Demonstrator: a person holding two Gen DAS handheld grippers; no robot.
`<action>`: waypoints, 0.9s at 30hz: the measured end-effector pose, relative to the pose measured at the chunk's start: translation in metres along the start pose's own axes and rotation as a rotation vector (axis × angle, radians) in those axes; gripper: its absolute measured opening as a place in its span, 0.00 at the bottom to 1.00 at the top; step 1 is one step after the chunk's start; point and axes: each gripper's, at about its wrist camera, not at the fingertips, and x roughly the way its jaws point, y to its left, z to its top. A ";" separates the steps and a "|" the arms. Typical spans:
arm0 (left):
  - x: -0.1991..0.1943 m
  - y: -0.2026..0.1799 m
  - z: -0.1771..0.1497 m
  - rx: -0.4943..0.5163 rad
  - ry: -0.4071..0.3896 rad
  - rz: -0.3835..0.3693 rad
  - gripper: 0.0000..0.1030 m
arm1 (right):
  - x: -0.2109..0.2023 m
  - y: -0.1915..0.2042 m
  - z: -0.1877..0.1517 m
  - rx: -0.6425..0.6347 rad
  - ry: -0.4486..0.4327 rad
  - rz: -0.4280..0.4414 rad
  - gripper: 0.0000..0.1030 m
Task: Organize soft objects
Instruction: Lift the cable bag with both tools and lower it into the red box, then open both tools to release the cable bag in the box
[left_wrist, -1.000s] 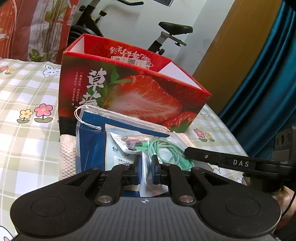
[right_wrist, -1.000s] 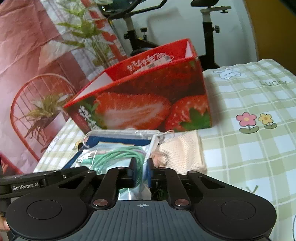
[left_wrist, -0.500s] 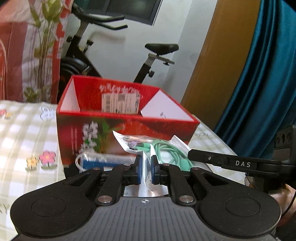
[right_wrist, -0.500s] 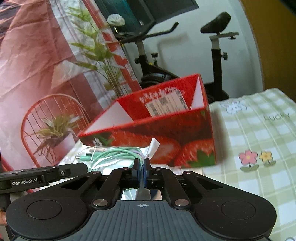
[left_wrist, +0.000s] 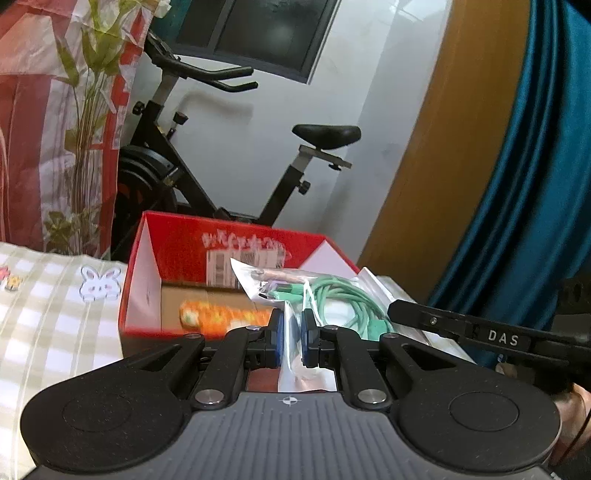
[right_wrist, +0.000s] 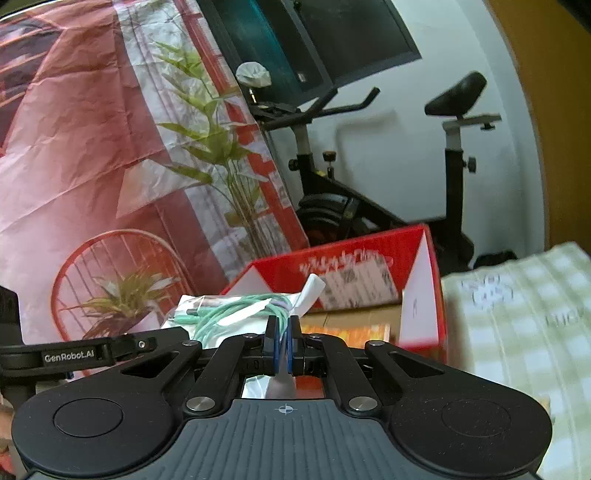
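Above the near rim of the red box (left_wrist: 236, 236), one clear plastic bag (left_wrist: 332, 295) hung in the air, held from two sides. The left gripper (left_wrist: 291, 332) was closed on its lower edge, and the right gripper (right_wrist: 283, 332) was closed on the same bag, with thin plastic pinched between the blue pads of each. Inside the bag one coil of green cable (left_wrist: 347, 299) was visible, and its top corner stood a little higher than the back wall of the box.

The box was open on top, with four walls and white inner flaps at the left and right ends. On its cardboard floor lay one orange soft toy (left_wrist: 221, 317), near the front wall; the rest of the floor behind it looked free. The box stood on the surface with the checked cloth (left_wrist: 55, 317), which spread wide to the left of the box in the left view. Behind the box stood one exercise bike (left_wrist: 221, 166), close to the back wall, and to the right hung one blue curtain (left_wrist: 535, 184).
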 end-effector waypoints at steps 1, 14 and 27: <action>0.009 0.002 0.007 -0.002 0.001 0.000 0.10 | 0.007 -0.001 0.006 -0.018 0.002 -0.013 0.04; 0.103 0.041 0.030 -0.050 0.173 0.037 0.10 | 0.109 -0.038 0.026 -0.100 0.158 -0.164 0.04; 0.124 0.045 0.019 -0.044 0.265 0.090 0.37 | 0.133 -0.043 0.006 -0.135 0.244 -0.243 0.06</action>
